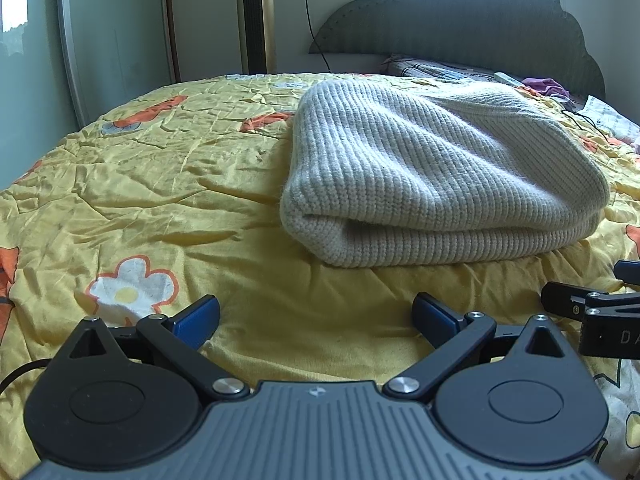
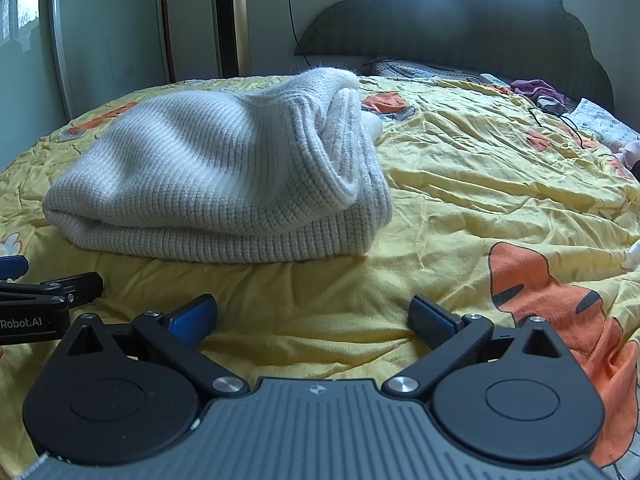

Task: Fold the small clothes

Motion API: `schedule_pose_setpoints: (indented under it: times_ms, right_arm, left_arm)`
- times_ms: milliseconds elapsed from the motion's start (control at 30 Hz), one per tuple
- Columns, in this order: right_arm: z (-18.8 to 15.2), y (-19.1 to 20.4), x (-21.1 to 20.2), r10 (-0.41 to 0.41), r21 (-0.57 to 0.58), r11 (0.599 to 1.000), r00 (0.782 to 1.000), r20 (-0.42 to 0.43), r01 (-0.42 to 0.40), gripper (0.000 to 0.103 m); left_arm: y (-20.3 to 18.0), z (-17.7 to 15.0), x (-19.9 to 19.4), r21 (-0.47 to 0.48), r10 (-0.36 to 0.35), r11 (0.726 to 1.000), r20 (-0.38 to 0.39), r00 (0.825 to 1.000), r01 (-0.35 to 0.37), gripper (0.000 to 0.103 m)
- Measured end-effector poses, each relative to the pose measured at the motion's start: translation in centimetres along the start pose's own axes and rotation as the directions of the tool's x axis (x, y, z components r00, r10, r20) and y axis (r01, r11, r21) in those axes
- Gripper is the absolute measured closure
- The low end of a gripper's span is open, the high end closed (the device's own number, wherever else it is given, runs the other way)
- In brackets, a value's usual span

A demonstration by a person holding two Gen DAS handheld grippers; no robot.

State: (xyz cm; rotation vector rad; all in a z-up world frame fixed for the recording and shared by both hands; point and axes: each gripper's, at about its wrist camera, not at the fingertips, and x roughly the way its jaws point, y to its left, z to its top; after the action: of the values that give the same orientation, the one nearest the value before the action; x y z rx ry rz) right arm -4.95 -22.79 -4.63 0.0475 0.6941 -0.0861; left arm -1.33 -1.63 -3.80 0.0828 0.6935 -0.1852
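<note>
Sweater [image 1: 436, 172] lies folded on bedspread [image 1: 160, 184], untouched.

Count: one folded grey knit sweater [image 1: 436, 176] at centre of the bed [image 1: 160, 184]. One headboard [image 1: 460, 28] behind the sweater. One tower fan [image 1: 255, 16] beyond the bed. Two grippers near the sweater: left gripper [image 1: 316, 316], right gripper [image 2: 314, 316].

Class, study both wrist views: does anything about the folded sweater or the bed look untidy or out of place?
The sweater is folded but uneven: in the right wrist view its right end bunches into a raised hump instead of lying flat. The yellow bedspread beneath is wrinkled. Both grippers, left and right, are open, touching nothing.
</note>
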Motion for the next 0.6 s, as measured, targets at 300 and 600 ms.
schedule_pose_setpoints:
  times_ms: [300,600]
  right_arm:
    - [-0.09,-0.05,-0.16,-0.008,0.000,1.000,1.000,0.003,0.008,0.001]
    - [-0.10,-0.08,-0.11,-0.015,0.003,1.000,1.000,0.003,0.015,0.000]
  left_arm:
    - [-0.09,-0.09,-0.10,0.000,0.006,1.000,0.002,1.000,-0.006,0.000]
    - [0.04,-0.18,-0.24,-0.009,0.028,1.000,0.003,1.000,-0.028,0.000]
